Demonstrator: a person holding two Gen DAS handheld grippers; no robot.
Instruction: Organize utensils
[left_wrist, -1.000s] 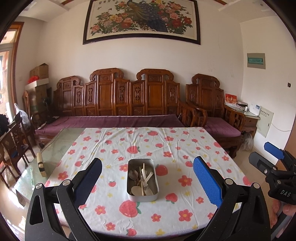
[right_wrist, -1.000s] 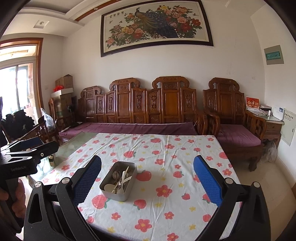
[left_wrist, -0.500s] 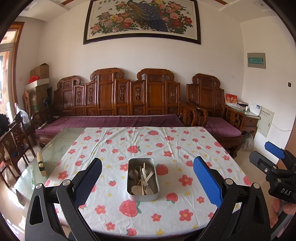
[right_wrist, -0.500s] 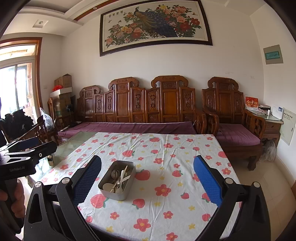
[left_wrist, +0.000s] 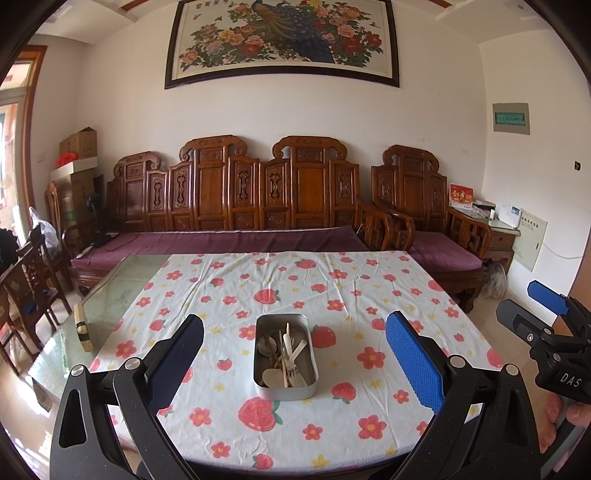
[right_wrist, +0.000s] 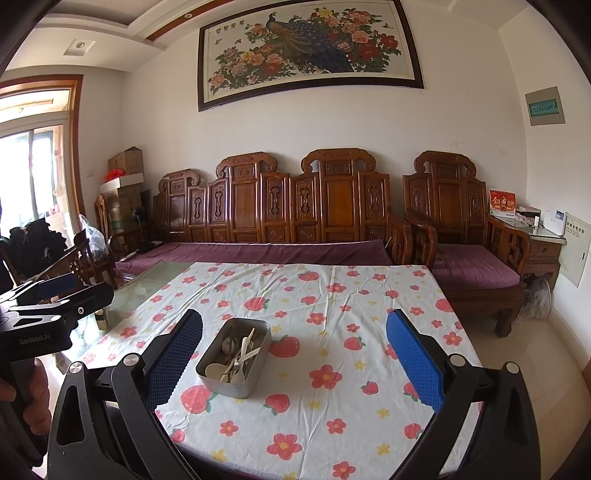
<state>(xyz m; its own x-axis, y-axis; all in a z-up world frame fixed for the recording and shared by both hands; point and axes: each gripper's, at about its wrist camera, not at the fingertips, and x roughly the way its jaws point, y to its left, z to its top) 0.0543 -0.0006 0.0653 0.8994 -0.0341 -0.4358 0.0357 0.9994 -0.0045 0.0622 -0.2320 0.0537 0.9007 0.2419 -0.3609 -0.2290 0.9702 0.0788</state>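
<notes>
Nearest the left wrist camera, the left hand-held gripper (left_wrist: 294, 354) hangs above the near edge of the surface (left_wrist: 436, 295) with its blue-padded fingers (left_wrist: 413, 360) spread wide and nothing between them. In the right wrist view the right hand-held gripper (right_wrist: 294, 354) is likewise spread and empty, held over the near right part of the surface. Each tool shows at the edge of the other's view, and a hand (right_wrist: 33, 398) grips the left one's black handle.

Just beyond the fingertips, a rectangular metal tin (left_wrist: 285, 356) sits on the flower-and-strawberry tablecloth (left_wrist: 332, 280), towards the near middle of the surface. Inside it lies a loose jumble of utensils (left_wrist: 282, 356): a metal spoon (left_wrist: 266, 344), a pale flat spoon (left_wrist: 272, 377) at the near end, and several pale sticks and handles crossing one another. How many pieces there are cannot be told.

To the left the cloth stops and bare glass top (left_wrist: 110, 299) shows; a pale wooden block (left_wrist: 82, 326) with a dark band lies there, well apart from the tin.

Behind the surface runs a long carved wooden bench (left_wrist: 236, 192) with a purple cushion, and a matching armchair (left_wrist: 421, 206) stands to its right. A small side cabinet (left_wrist: 498, 236) in the corner carries a red card and small boxes. On the wall above hangs a framed peacock-and-peony painting (left_wrist: 284, 37). Cardboard boxes (left_wrist: 79, 146) are stacked at far left.
</notes>
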